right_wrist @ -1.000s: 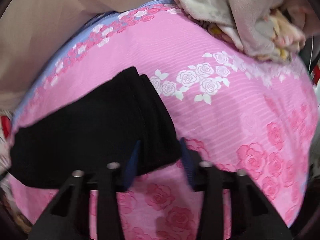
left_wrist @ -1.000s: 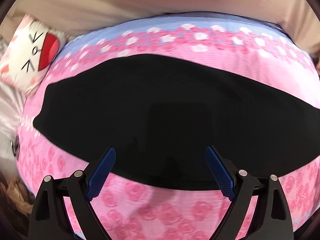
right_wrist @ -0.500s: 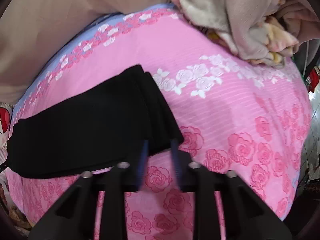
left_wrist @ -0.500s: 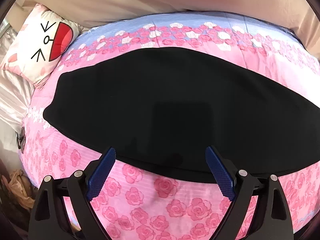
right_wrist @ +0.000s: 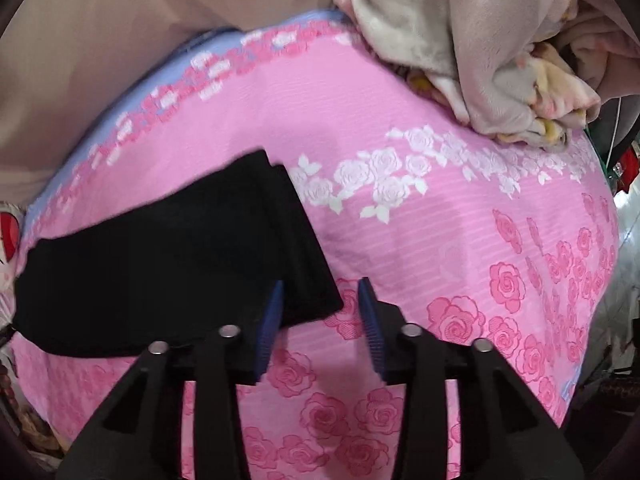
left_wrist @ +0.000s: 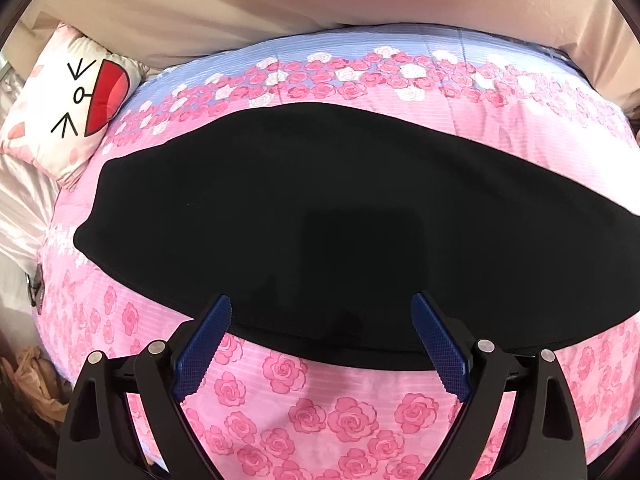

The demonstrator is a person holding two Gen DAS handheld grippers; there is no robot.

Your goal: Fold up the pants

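Long black fabric pants (left_wrist: pixel 320 216) flat on pink rose-print bedspread (left_wrist: pixel 320 412); left gripper (left_wrist: pixel 320 344) gaping wide, right gripper (right_wrist: pixel 320 312) part-open, both empty — layered right end could slip apart if pinched shallow.

Black pants (left_wrist: pixel 320 216) cut off at right edge of left wrist view, far end unseen. Cartoon pillow (right_wrist: pixel 8 236) clipped to a sliver at left edge of right wrist view. Near corner of pants partly hidden behind right gripper (right_wrist: pixel 320 320) finger.
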